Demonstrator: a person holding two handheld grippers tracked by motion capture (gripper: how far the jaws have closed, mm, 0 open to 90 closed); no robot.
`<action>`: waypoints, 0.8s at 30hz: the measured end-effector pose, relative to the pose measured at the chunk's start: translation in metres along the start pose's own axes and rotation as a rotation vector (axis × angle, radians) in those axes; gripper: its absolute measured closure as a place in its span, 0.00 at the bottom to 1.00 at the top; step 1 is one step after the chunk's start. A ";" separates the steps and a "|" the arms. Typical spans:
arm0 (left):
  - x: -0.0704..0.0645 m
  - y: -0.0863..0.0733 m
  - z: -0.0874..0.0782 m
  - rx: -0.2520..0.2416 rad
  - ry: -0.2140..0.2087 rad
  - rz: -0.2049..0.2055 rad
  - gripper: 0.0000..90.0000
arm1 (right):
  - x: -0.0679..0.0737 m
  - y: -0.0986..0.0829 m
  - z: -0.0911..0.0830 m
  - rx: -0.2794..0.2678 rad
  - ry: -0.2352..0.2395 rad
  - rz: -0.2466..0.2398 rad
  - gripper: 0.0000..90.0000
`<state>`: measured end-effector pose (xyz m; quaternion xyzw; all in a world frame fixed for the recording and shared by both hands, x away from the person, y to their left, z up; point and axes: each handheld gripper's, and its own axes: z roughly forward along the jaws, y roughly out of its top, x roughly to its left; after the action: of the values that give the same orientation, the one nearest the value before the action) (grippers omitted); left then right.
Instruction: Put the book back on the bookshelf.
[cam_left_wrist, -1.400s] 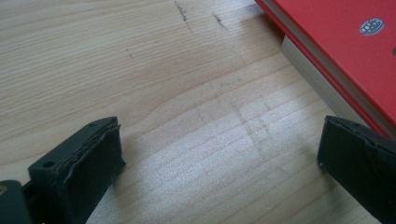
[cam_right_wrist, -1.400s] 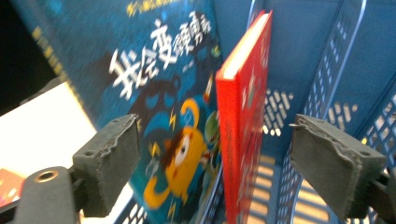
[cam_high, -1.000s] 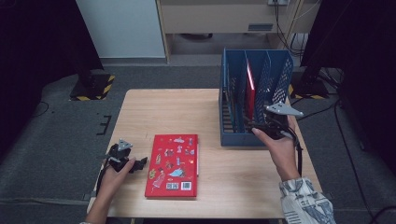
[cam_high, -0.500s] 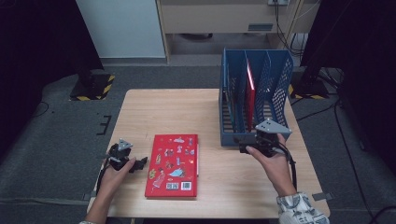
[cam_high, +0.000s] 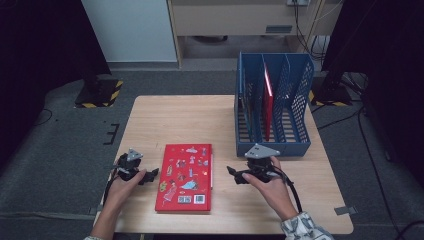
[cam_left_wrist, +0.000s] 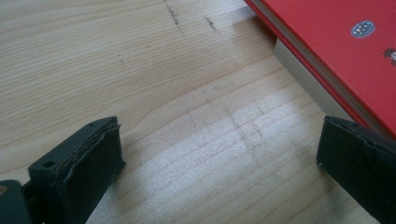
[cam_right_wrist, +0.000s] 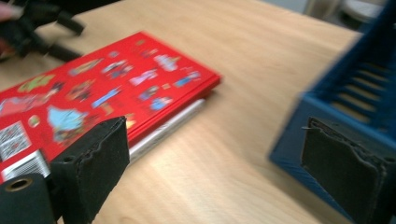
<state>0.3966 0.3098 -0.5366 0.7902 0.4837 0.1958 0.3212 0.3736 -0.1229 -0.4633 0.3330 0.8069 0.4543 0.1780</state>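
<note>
The flat red hardcover book with cartoon stickers on its cover (cam_high: 185, 177) lies face up on the pale wooden tabletop (cam_high: 180, 120), in front of and to the left of the blue mesh plastic file rack (cam_high: 274, 105), well apart from it. It is not gripped by anything.

The left tongs (cam_high: 151, 173) sit just to the left of the book, low over the tabletop, with their jaws spread wide and empty; in the left gripper view (cam_left_wrist: 219, 163) the book's edge (cam_left_wrist: 327, 56) runs close by the right-hand jaw, which stands just beside the cover without visibly touching it. The right tongs (cam_high: 232, 175) are just to the right of the book, between it and the rack's front wall, also gaping wide with nothing between them; their own view (cam_right_wrist: 210, 168) looks across the cover (cam_right_wrist: 107, 88) with the rack's corner (cam_right_wrist: 345, 93) at the side.

One thin red book (cam_high: 267, 102) already stands upright in a middle slot of the rack, so as I judge it part of the filing is done. Left for the flat book: closing on it, lifting it, turning it upright and sliding it into a free slot. That grasp has not begun.
</note>
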 end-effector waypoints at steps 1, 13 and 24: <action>0.000 0.000 0.000 0.000 0.000 0.000 0.00 | 0.005 0.000 0.003 0.008 0.017 -0.013 0.09; 0.003 0.001 -0.006 -0.027 -0.014 0.003 0.05 | 0.035 -0.007 0.032 0.088 0.076 -0.088 0.10; -0.011 0.011 -0.026 -0.127 -0.066 0.014 0.07 | 0.048 -0.012 0.045 0.128 0.111 -0.087 0.11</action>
<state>0.3826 0.3042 -0.5107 0.7776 0.4539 0.2022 0.3852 0.3611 -0.0659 -0.4959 0.2826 0.8567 0.4113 0.1309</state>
